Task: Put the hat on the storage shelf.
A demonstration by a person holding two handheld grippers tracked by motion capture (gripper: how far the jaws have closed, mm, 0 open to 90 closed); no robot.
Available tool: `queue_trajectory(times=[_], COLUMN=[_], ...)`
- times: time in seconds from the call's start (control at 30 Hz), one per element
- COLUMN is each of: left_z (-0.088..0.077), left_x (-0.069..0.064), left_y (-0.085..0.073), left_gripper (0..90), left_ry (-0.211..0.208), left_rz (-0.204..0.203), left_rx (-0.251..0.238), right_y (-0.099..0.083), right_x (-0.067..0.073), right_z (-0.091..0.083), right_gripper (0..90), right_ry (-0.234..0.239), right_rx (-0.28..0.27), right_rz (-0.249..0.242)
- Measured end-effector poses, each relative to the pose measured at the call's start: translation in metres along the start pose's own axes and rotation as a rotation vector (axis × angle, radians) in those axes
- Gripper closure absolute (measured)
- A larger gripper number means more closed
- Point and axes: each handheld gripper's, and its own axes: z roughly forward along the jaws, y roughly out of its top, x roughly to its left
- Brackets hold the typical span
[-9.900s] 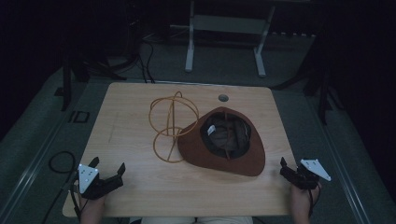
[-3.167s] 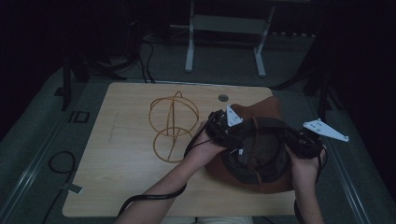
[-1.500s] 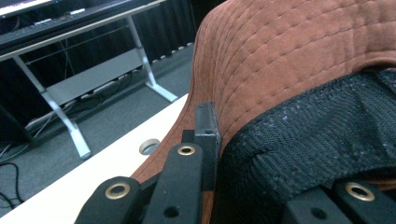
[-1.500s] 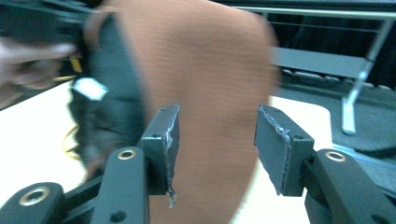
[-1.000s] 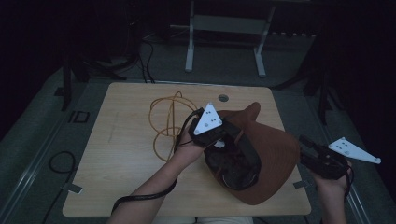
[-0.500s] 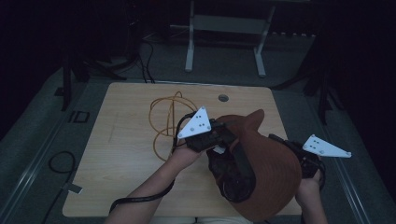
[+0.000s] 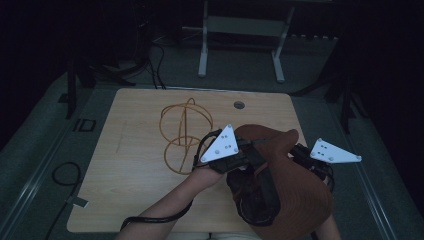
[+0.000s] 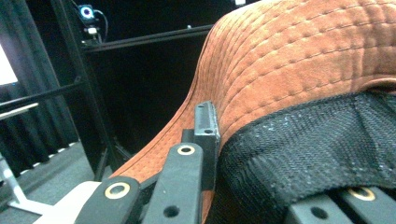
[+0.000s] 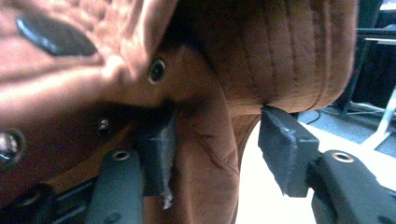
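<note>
we have the brown suede wide-brimmed hat (image 7: pixel 295 200) lifted off the pale wooden table (image 7: pixel 140 150) and turned since a moment ago, its black mesh lining (image 8: pixel 317 140) now facing us. our left tool (image 8: pixel 205 140) is clamped on the brim edge; our right tool (image 9: pixel 219 149) stands half open around the crown fold, not gripping. the golden wire stand (image 7: pixel 182 135) waits just left, so seating the hat there looks next.

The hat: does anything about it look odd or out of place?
Yes. The hat is off the table, tipped on edge with its black lining facing sideways. The left gripper pinches its brim, which curls up. Otherwise no damage shows.
</note>
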Motion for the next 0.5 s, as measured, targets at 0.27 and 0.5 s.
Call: queue_trajectory(times=[0.27,0.5], left_z=[0.0005,-0.0001], left_x=[0.0027,0.004], left_y=[-0.0018,-0.0009], left_gripper=[86.0,82.1], left_ry=[-0.004,-0.021], left_rz=[-0.025,-0.026], left_rx=[0.004,0.028], right_y=[0.0052,0.0033], right_x=[0.0024,0.0035], right_z=[0.0044,0.0027], right_gripper=[84.9,87.5], right_ry=[0.077,0.09], right_rx=[0.029,0.046], right_rz=[-0.011,0.003])
